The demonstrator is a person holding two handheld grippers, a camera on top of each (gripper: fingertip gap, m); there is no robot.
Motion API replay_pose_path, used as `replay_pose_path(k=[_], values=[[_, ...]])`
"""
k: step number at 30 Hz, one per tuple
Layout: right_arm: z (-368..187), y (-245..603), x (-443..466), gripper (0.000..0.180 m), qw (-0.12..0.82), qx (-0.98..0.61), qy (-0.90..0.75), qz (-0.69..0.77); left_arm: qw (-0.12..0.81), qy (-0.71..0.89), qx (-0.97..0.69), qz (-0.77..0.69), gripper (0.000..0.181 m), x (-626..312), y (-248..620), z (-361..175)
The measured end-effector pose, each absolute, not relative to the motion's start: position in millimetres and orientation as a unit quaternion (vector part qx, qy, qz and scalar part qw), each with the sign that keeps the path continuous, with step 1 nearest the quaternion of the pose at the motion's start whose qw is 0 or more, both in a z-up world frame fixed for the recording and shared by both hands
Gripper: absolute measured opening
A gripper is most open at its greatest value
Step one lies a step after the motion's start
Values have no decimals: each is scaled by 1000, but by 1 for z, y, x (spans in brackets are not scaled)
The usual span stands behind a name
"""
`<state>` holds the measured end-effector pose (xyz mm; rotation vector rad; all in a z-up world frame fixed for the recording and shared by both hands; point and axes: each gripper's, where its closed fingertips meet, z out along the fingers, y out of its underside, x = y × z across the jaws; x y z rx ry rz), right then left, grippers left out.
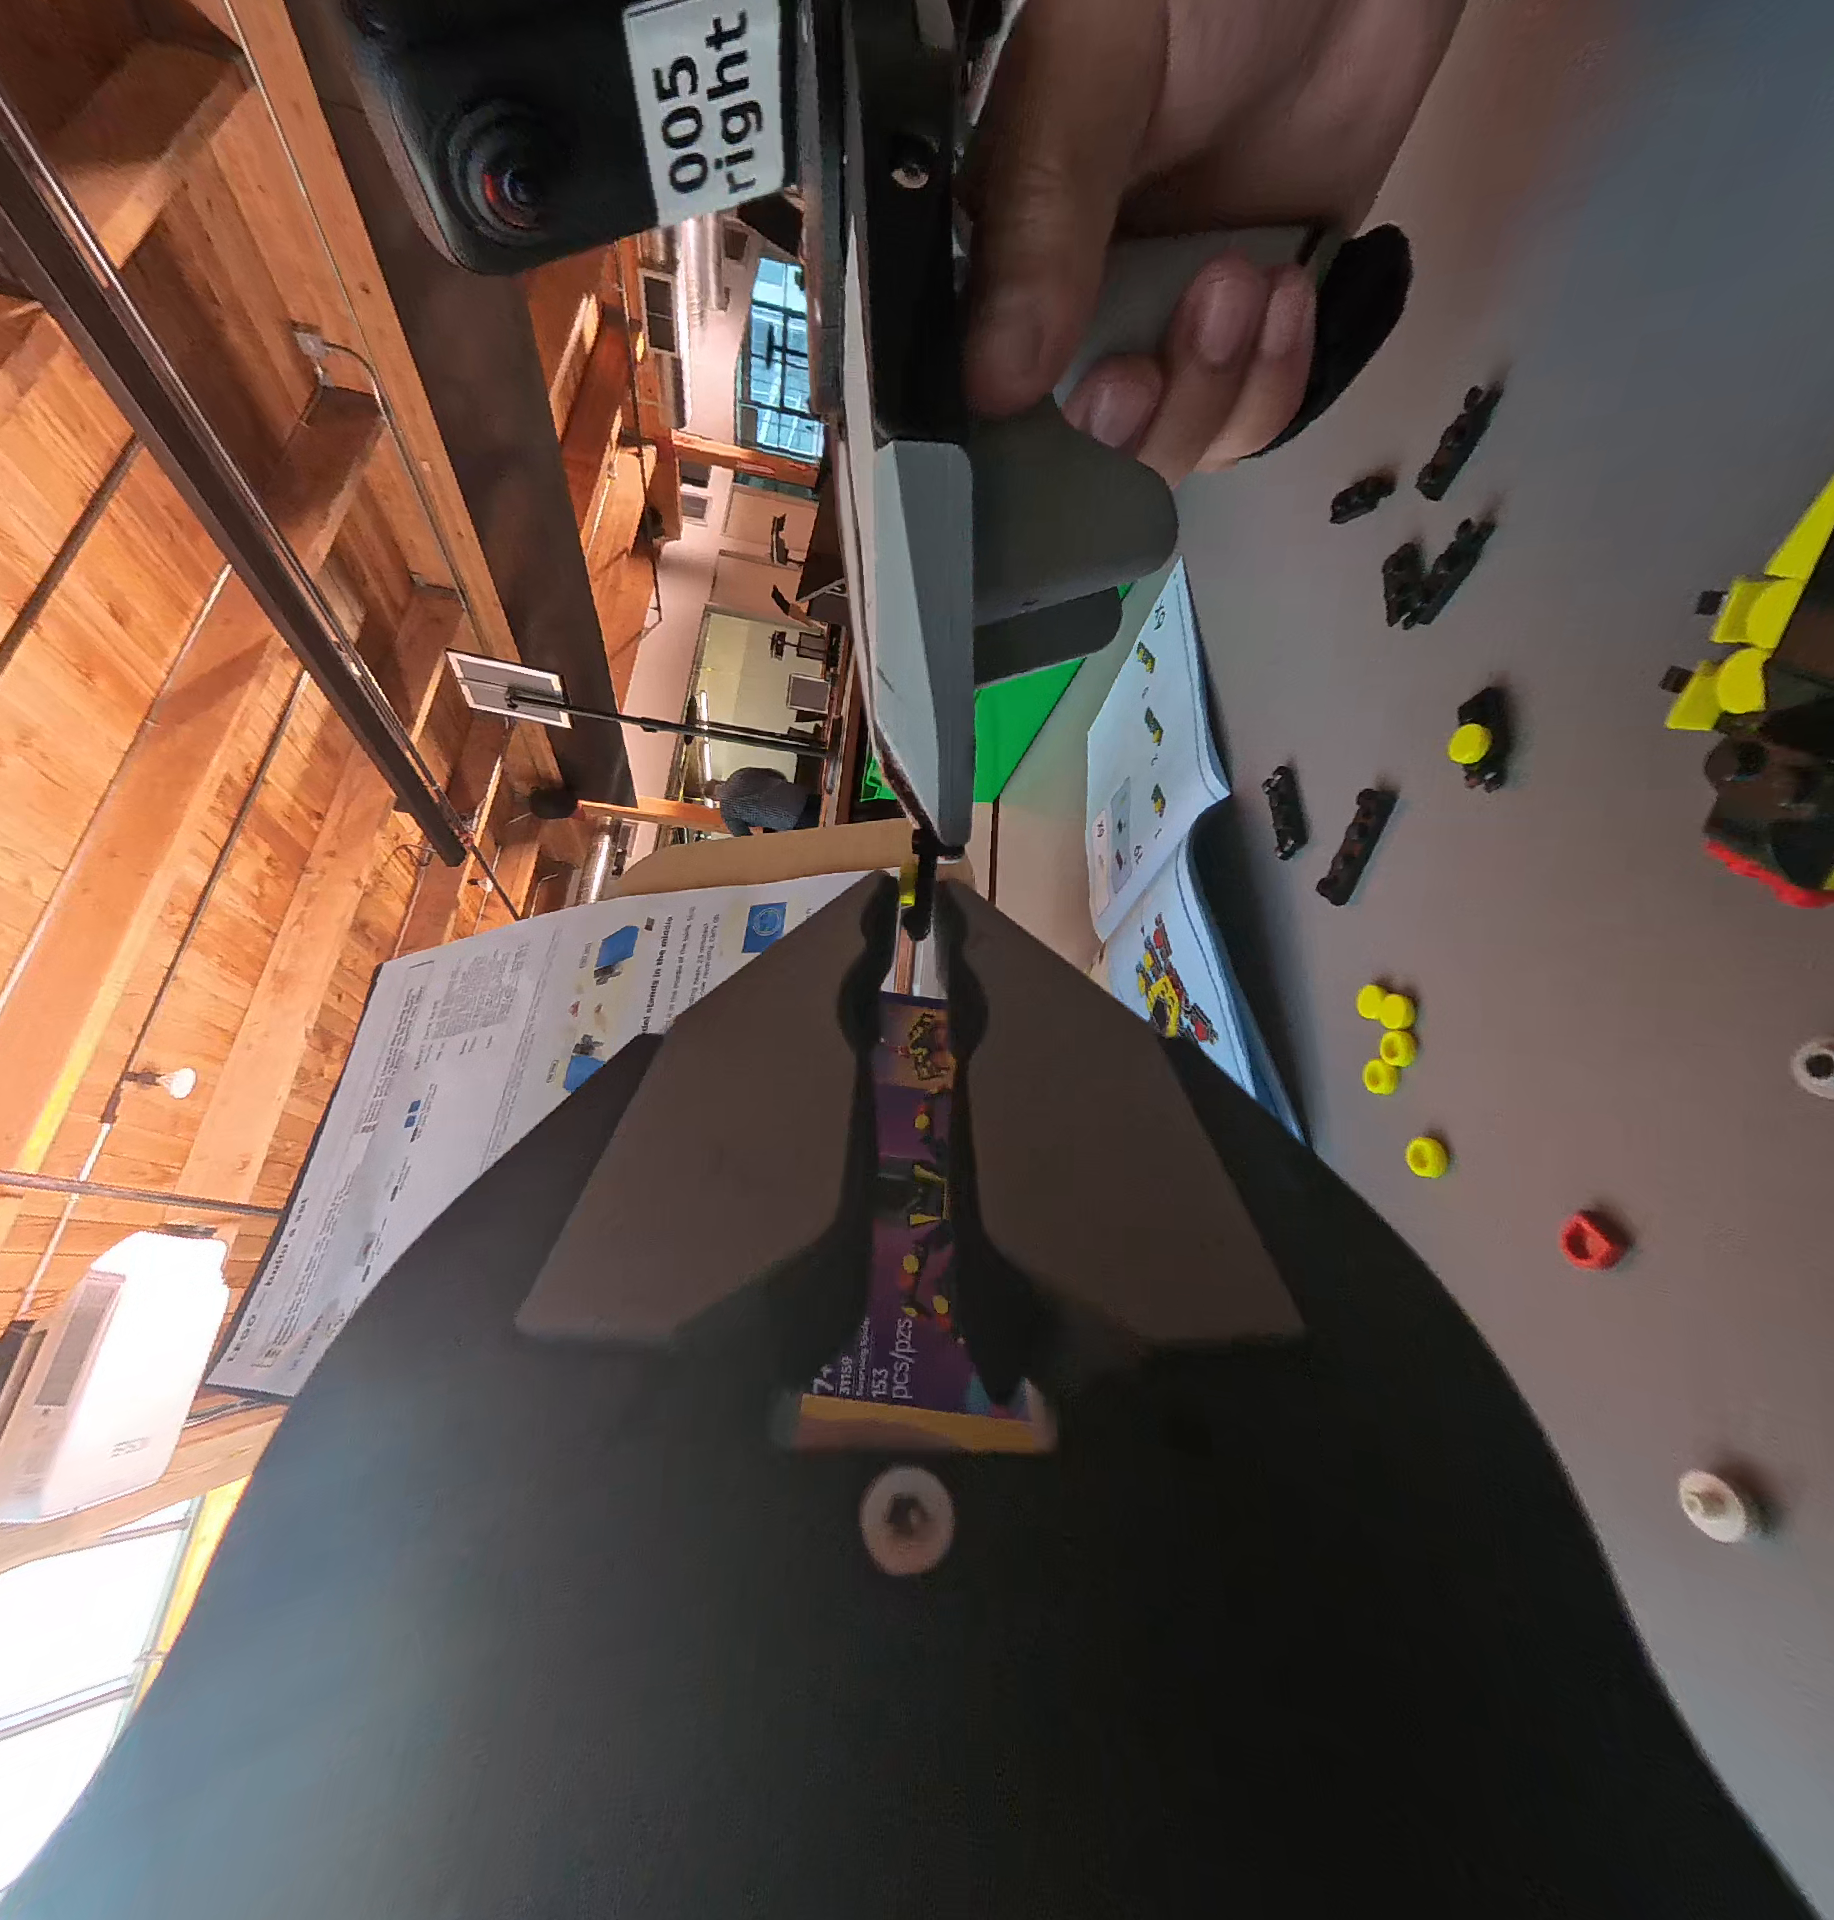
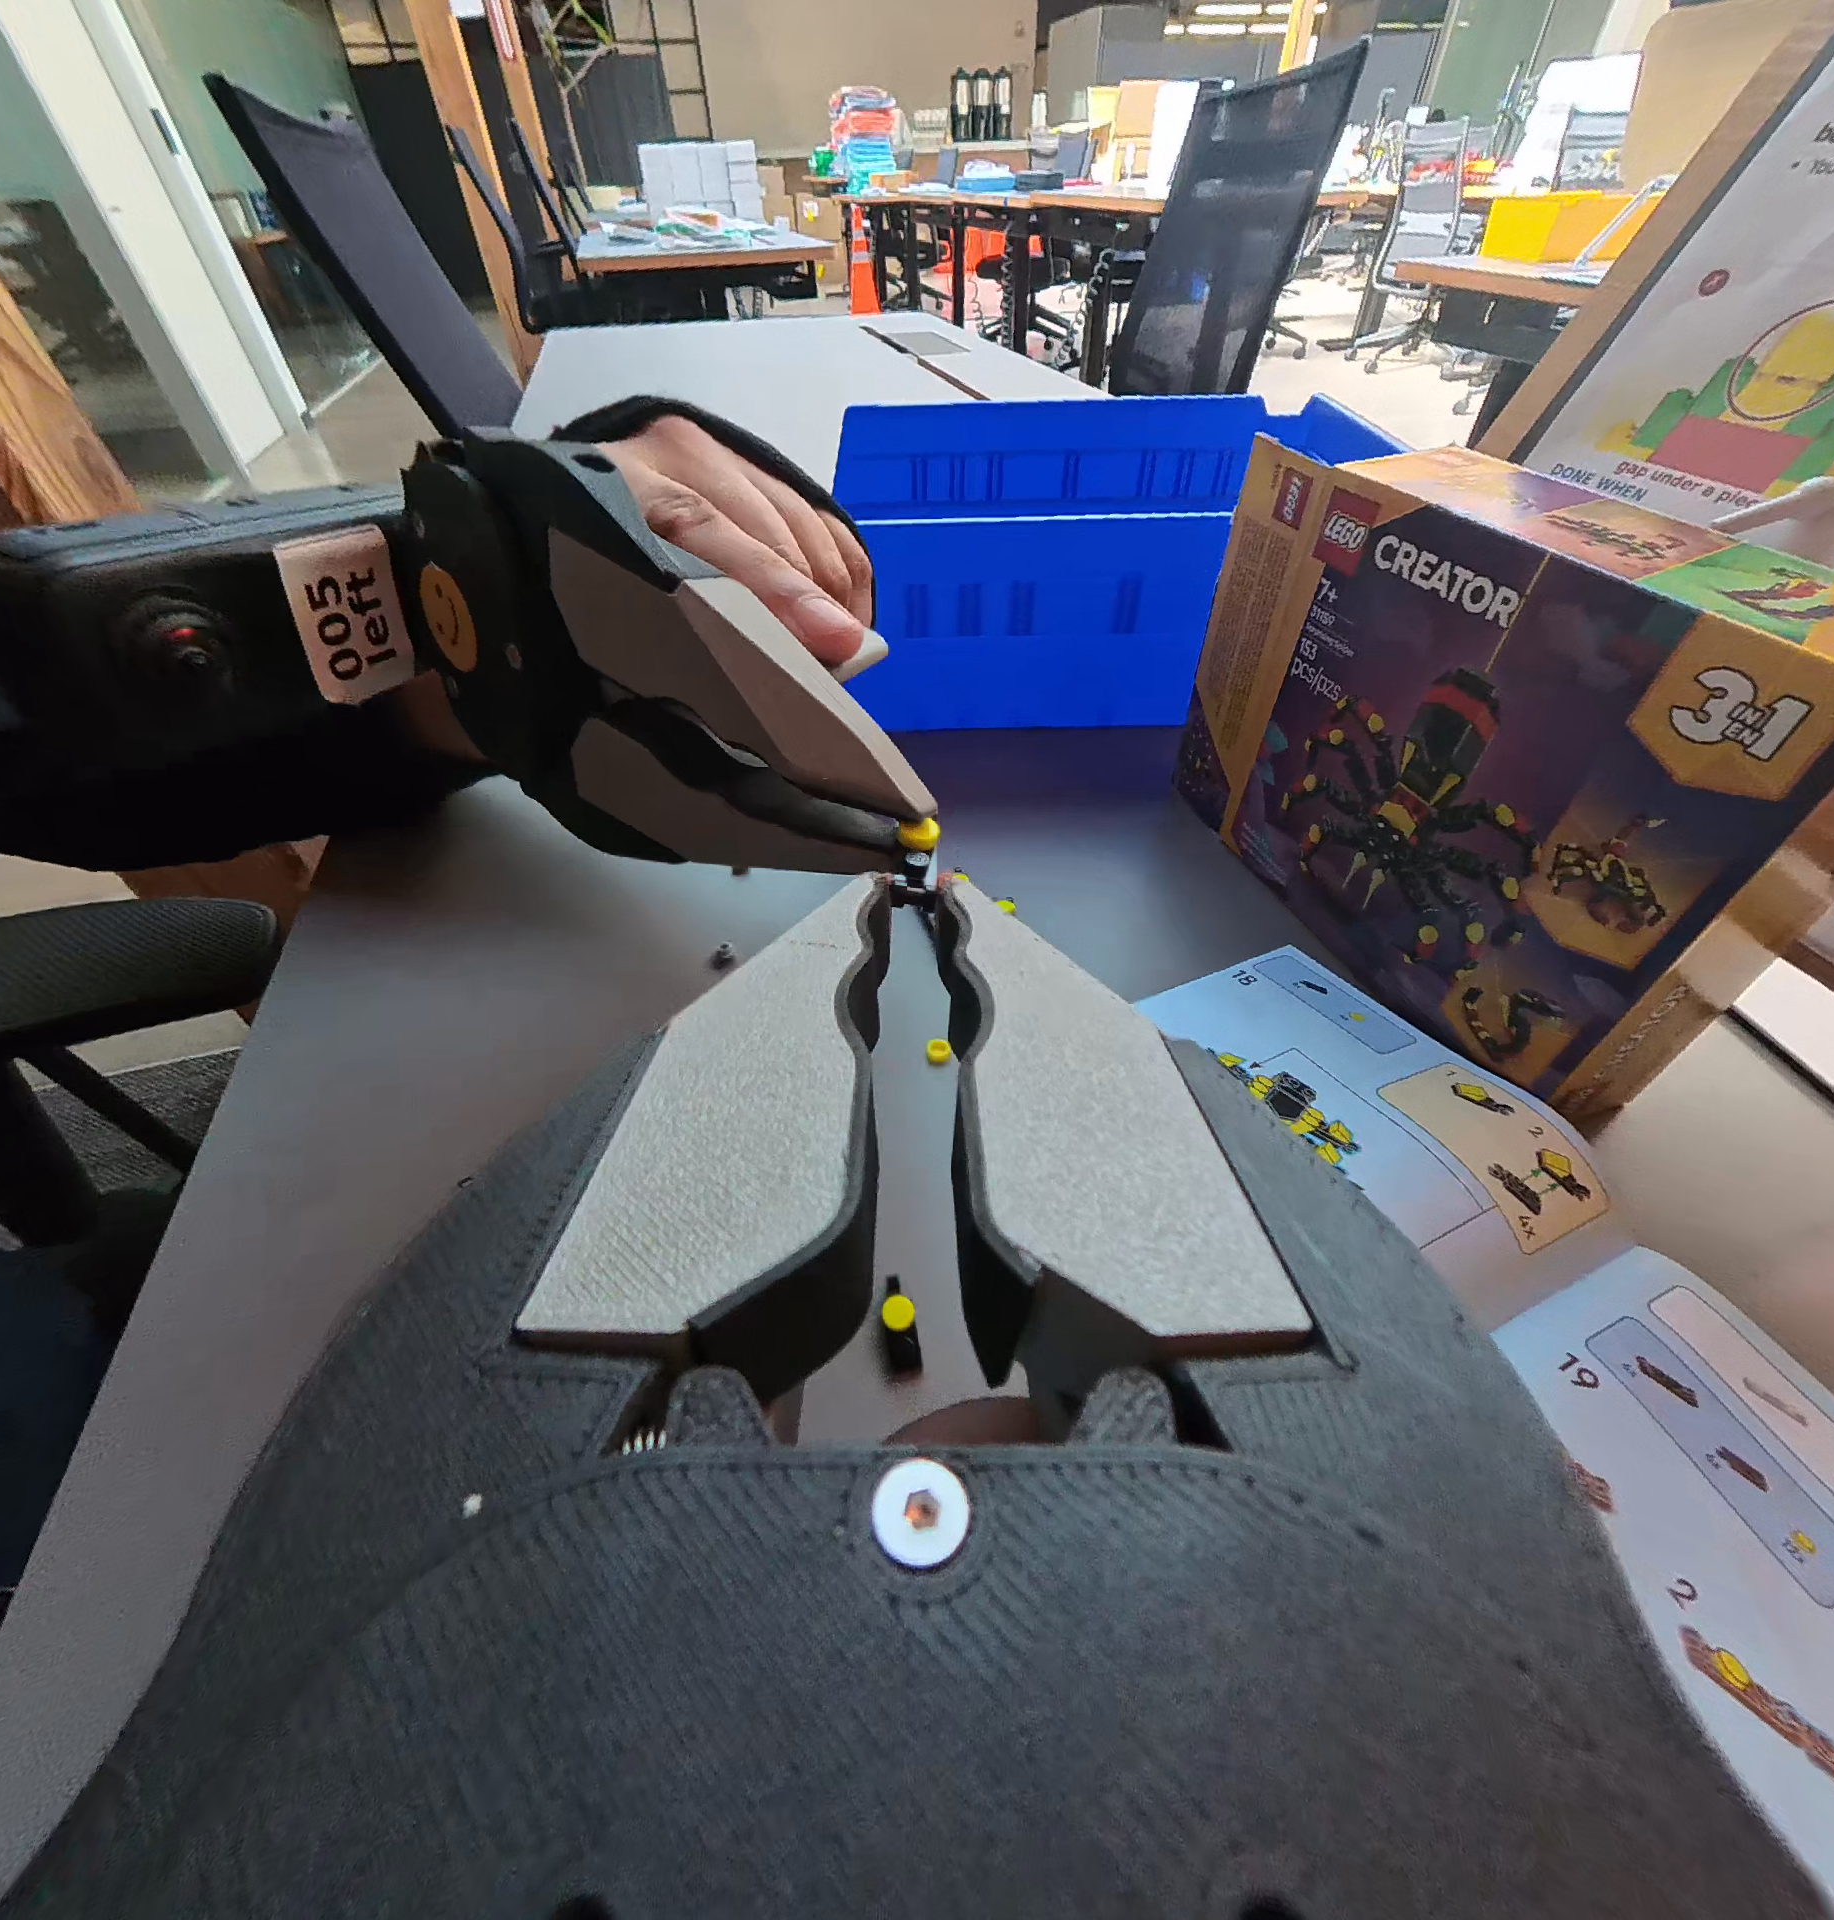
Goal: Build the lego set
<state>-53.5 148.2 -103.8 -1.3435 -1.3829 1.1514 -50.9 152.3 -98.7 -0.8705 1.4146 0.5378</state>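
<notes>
My left gripper [image 1: 913, 896] is shut on a small yellow round stud [image 2: 919, 832]. My right gripper [image 2: 913, 896] is shut on a small black piece [image 2: 915, 881]. The two grippers meet tip to tip above the grey table [image 2: 393, 1039], the left gripper [image 2: 908, 831] coming in from the left. The yellow stud sits right on top of the black piece. In the left wrist view the right gripper [image 1: 939, 844] comes down from the top, held by a hand. A partly built yellow, black and red model [image 1: 1796, 748] stands at the right edge.
Loose black pieces [image 1: 1360, 842], yellow studs [image 1: 1386, 1039], a red piece [image 1: 1593, 1238] and white round pieces [image 1: 1718, 1507] lie on the table. An open instruction booklet [image 2: 1515, 1247], the set's box [image 2: 1515, 748] and a blue bin [image 2: 1038, 561] stand behind and to the right. My two grippers' fingertips are within a few centimetres of each other.
</notes>
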Motion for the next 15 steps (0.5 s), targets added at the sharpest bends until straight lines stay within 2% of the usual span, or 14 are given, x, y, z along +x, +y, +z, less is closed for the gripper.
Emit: replay_pose_path(k=[4, 11, 15], values=[[-111, 146, -50, 5, 437, -526, -587, 433, 637, 622, -409, 201, 10, -50, 152, -106], [-120, 134, -42, 5, 455, -467, -654, 382, 606, 591, -529, -60, 17, -44, 134, -110], [-118, 127, -40, 5, 460, -443, -667, 384, 594, 576, -550, -119, 20, -41, 130, -108]])
